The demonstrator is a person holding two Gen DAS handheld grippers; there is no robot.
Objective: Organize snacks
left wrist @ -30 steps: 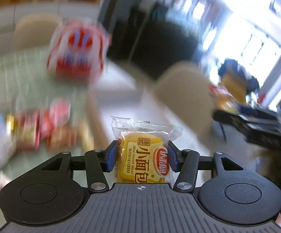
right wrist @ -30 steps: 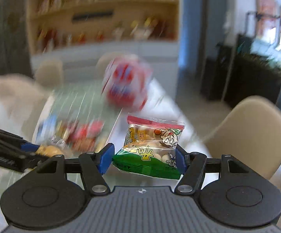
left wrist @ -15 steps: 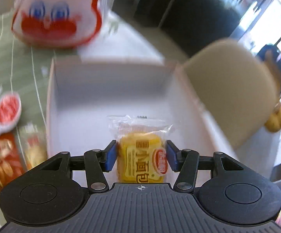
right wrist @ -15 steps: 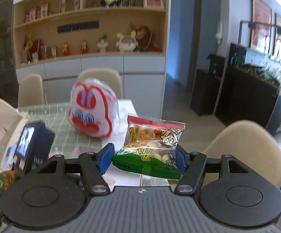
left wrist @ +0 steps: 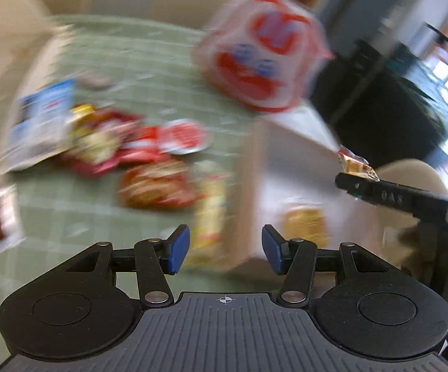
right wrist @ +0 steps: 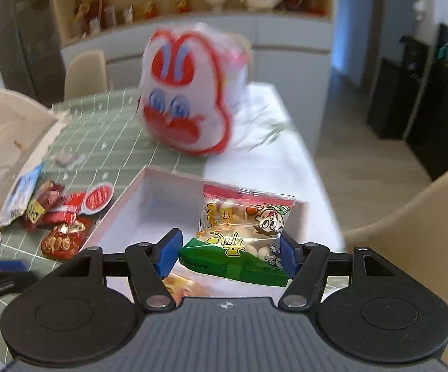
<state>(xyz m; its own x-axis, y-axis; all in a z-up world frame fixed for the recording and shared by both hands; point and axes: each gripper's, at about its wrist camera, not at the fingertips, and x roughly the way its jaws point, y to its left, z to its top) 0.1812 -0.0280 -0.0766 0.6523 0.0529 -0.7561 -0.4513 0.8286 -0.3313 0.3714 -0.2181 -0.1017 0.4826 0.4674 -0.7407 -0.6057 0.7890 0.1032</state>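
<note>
While my right gripper [right wrist: 227,255] hangs over the white box [right wrist: 124,207], its blue pads are clamped on the green packet [right wrist: 242,235], a clear-topped bag of little round biscuits. That one is in the air, not yet down. Under the packet, on the box floor, I see a yellow pack [right wrist: 183,288] lying loose, so by my reckoning one snack is already in.

My left gripper [left wrist: 225,252] has its jaws standing wide with nothing between them. The left view is badly smeared, but a yellow blur inside the box [left wrist: 304,223] fits that same pack. Another yellowish pack [left wrist: 208,217] lies on the green cloth [left wrist: 130,62], just beside the box's near wall.

Plenty left, I'd say. A pile sits on the cloth left of the box: a blue-and-white pouch [right wrist: 19,198], some red wrappers [right wrist: 56,210], a round red-lidded cup [right wrist: 98,198] and a red nut bag [right wrist: 62,241]. None of them touches the box as far as I can tell. The big rabbit bag [right wrist: 186,93] stands beyond the box, upright, at the cloth's edge.

So: one in, one about to go in, and the heap waiting. My free left gripper looks best placed for the pile.
</note>
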